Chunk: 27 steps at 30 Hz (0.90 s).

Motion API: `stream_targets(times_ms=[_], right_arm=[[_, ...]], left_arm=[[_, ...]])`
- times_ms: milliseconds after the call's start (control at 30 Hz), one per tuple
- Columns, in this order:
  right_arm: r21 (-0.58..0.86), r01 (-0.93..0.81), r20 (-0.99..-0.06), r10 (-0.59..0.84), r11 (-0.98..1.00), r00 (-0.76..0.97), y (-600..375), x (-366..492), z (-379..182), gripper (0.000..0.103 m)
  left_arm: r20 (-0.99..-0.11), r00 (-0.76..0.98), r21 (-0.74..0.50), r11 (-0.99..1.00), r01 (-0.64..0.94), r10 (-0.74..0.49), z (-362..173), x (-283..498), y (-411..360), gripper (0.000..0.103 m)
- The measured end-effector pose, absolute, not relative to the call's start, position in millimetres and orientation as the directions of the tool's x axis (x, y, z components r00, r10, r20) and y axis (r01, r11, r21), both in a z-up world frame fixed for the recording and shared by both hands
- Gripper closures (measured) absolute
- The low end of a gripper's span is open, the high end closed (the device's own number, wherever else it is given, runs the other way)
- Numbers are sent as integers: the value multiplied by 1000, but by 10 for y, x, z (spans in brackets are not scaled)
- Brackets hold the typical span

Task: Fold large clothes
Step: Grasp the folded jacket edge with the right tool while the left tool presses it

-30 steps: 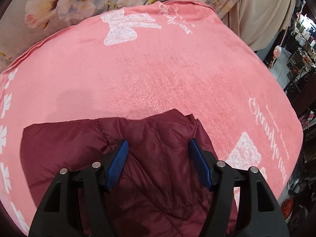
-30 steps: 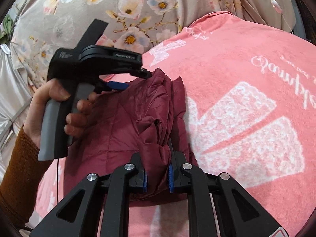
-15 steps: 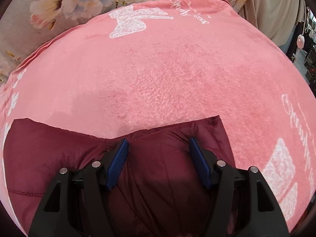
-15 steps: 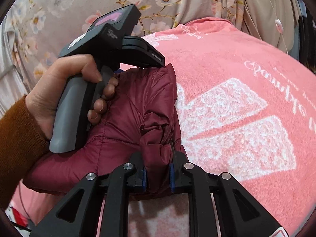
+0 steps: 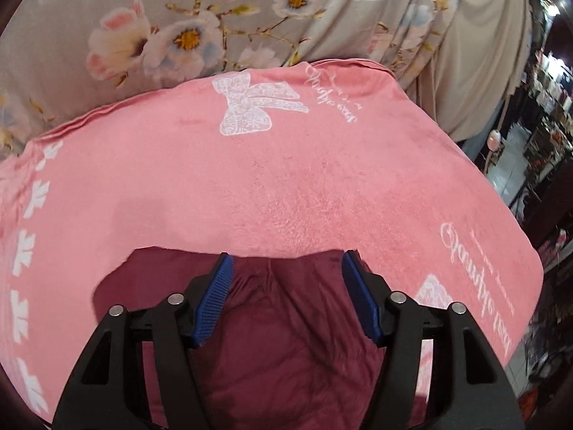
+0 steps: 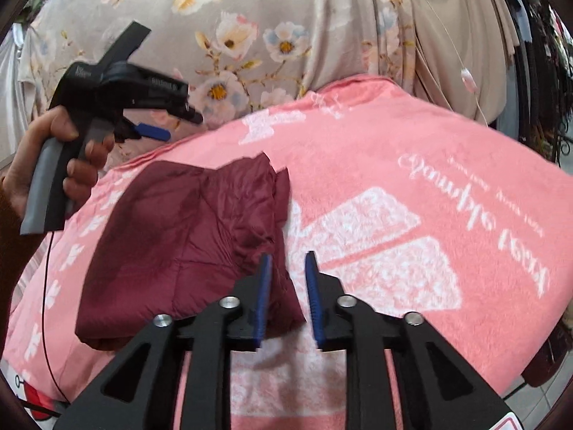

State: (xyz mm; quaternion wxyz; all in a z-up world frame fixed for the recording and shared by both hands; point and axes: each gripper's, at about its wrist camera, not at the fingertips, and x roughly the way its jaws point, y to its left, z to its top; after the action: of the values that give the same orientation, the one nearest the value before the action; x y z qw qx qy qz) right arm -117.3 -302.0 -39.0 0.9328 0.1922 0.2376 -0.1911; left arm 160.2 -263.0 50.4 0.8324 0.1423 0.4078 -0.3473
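Two grippers clear of folded maroon quilted jacket (image 6: 186,236), lying near-left on pink plush blanket (image 6: 412,150). Left gripper (image 5: 286,295) wide, closing, empty, raised above the jacket. Right gripper (image 6: 288,286) narrow, closing, nothing pinched. Fold apparently done; next likely tidy loose right edge.

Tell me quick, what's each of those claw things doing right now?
Left gripper: open, jaws closing, holding nothing, above the maroon jacket.
Right gripper: narrowly open, jaws closing, jacket edge between them, ungripped.
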Motion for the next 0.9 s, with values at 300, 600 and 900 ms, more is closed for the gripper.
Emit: stream_targets(times_ms=[300,600,900], right_arm=[[159,398,-599,-233,903,767,-2887,-767,-644,103],[136,440,-661,-249,888,707,-2923,-545,-942,103],[85,447,-659,-286,891,696,-2848,-496,-1055,103]], left_arm=[[-891,303,-14,687,727,-339,-248,1539,-2968,73],[-873,365,33,707,707,-324,-446,1623,-3196,73],[-835,443,88,715,693,-327,-615,1586,-3257,73]])
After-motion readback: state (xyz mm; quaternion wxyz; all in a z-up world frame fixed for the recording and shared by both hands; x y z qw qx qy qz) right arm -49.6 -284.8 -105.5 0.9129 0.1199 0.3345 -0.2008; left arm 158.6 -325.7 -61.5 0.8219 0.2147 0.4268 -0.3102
